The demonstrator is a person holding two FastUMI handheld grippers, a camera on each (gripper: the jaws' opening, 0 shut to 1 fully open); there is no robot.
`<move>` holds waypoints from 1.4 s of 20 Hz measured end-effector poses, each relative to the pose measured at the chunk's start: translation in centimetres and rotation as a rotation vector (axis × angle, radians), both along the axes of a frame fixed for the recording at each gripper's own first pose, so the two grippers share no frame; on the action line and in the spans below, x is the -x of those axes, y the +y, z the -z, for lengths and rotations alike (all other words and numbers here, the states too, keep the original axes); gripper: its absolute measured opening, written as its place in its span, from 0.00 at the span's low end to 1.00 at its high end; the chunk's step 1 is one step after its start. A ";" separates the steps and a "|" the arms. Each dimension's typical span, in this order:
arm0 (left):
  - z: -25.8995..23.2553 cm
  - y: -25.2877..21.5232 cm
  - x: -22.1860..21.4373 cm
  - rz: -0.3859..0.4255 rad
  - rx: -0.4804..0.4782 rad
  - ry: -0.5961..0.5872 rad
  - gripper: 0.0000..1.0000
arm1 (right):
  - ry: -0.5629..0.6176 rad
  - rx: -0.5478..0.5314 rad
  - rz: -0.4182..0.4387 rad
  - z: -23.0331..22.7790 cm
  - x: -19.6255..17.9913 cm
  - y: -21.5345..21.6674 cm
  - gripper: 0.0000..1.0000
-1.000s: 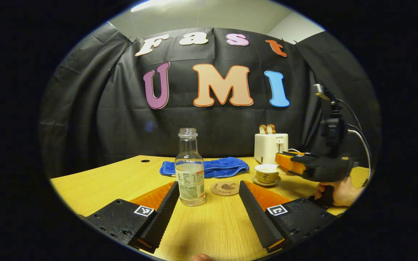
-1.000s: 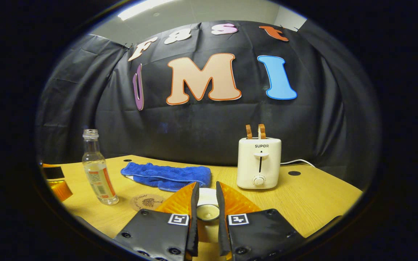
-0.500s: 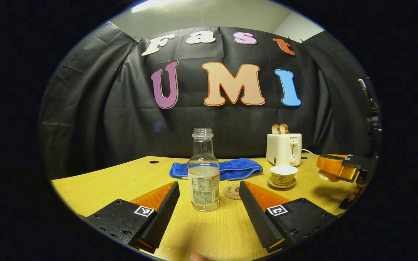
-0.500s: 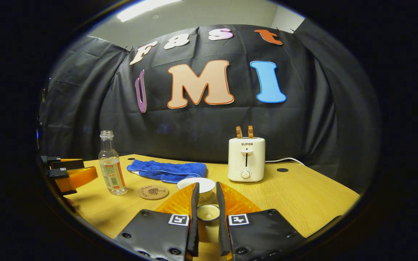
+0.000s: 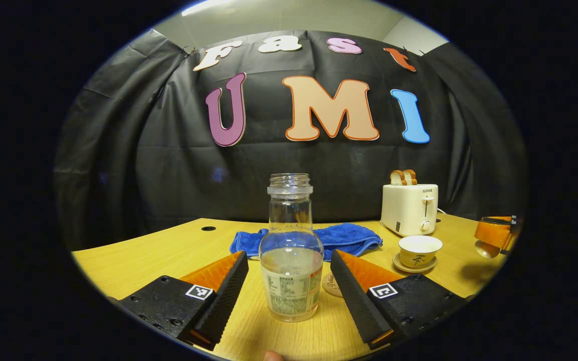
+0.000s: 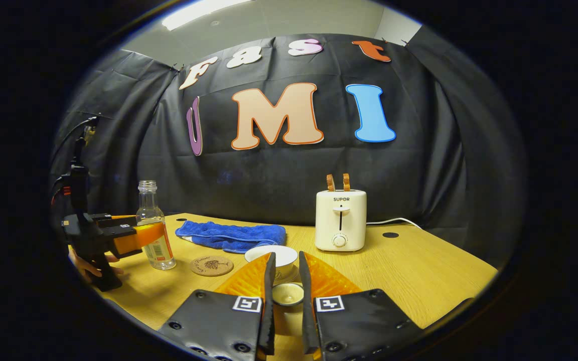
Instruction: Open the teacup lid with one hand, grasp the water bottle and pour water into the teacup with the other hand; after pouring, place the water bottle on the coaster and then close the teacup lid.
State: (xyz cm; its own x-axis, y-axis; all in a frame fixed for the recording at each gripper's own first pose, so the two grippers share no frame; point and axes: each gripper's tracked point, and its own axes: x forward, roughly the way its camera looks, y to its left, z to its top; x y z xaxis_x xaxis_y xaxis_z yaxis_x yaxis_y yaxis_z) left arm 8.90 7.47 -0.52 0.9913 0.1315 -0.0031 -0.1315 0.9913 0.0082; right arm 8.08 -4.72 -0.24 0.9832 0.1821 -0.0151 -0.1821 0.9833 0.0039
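Observation:
A clear water bottle, uncapped and part full, stands upright between the fingers of my open left gripper; neither finger touches it. The round cork coaster peeks out just behind the bottle. The cream teacup sits uncovered on its saucer to the right. My right gripper is shut on the small cream lid, held just in front of the teacup. In the right gripper view the left gripper reaches around the bottle, with the coaster beside it.
A blue towel lies behind the bottle. A white toaster with two slices of bread stands at the back right, its cord trailing behind. A hand holds the left gripper's grip. The wooden table has bare room at the right.
My left gripper has moved forward, so the bottle now stands between its fingers. The right gripper, with the lid, has drawn back from the teacup and now holds still.

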 end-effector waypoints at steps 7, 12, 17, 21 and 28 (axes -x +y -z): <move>0.1 0.1 -2.5 0.017 0.000 0.001 0.96 | 0.000 0.000 0.001 0.0 0.0 -0.1 0.25; 0.2 -0.2 -2.9 0.038 0.002 -0.001 0.71 | 0.000 0.001 0.001 0.0 0.0 0.0 0.25; 0.2 -1.2 -3.2 0.082 0.002 0.003 0.68 | 0.000 0.001 0.009 0.0 -0.1 -0.1 0.24; 0.1 -2.3 -4.6 0.091 -0.221 0.038 0.66 | 0.000 0.002 0.033 -0.1 0.4 -0.9 0.25; 1.9 -6.9 -7.3 0.201 -0.861 0.092 0.67 | -0.005 0.004 0.133 -0.2 1.1 -4.4 0.24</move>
